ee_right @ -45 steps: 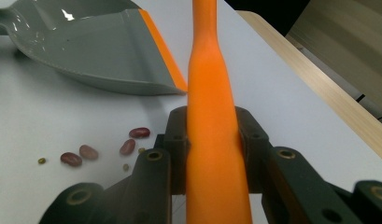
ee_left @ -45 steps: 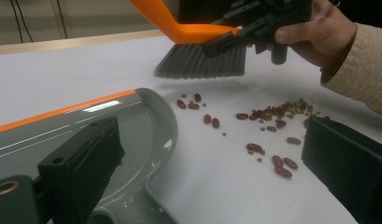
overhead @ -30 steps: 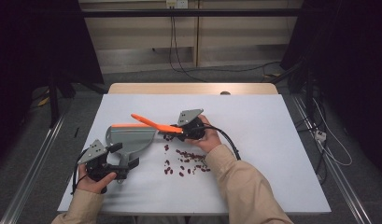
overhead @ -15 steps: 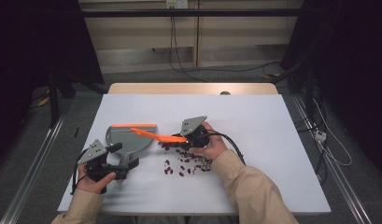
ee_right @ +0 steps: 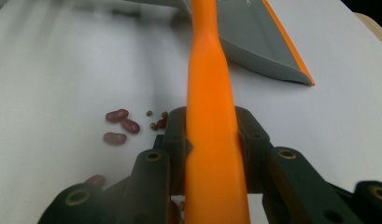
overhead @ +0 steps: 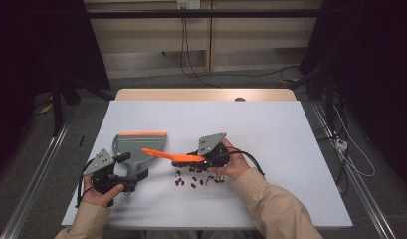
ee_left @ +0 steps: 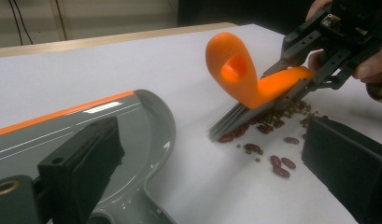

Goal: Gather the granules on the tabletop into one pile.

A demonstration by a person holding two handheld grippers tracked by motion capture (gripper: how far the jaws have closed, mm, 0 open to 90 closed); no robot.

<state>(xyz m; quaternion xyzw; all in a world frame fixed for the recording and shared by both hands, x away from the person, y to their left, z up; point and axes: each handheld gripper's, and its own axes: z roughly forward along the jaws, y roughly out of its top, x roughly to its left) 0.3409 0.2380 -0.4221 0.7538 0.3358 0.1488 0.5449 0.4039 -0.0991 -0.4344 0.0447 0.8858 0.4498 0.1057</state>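
No words, numbers, brand marks or signs can be read anywhere in these views. The orange brush (overhead: 171, 156), the grey dustpan (overhead: 136, 147) and the white bench (overhead: 270, 129) all show plain, unmarked surfaces.

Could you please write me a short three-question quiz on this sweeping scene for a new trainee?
1. True or false: the right gripper is shut on the orange brush.
2. Which thing does the left gripper hold? A) a cup B) the grey dustpan C) a sponge
3. Where do the red beans lie relative to the dustpan in the high view?

Key
1. True: its fingers clamp the brush's handle.
2. B: it grips the dustpan by its handle, with the pan flat on the white table.
3. To the right of the dustpan, loose on the table under and beside the brush; none lie in the pan yet.
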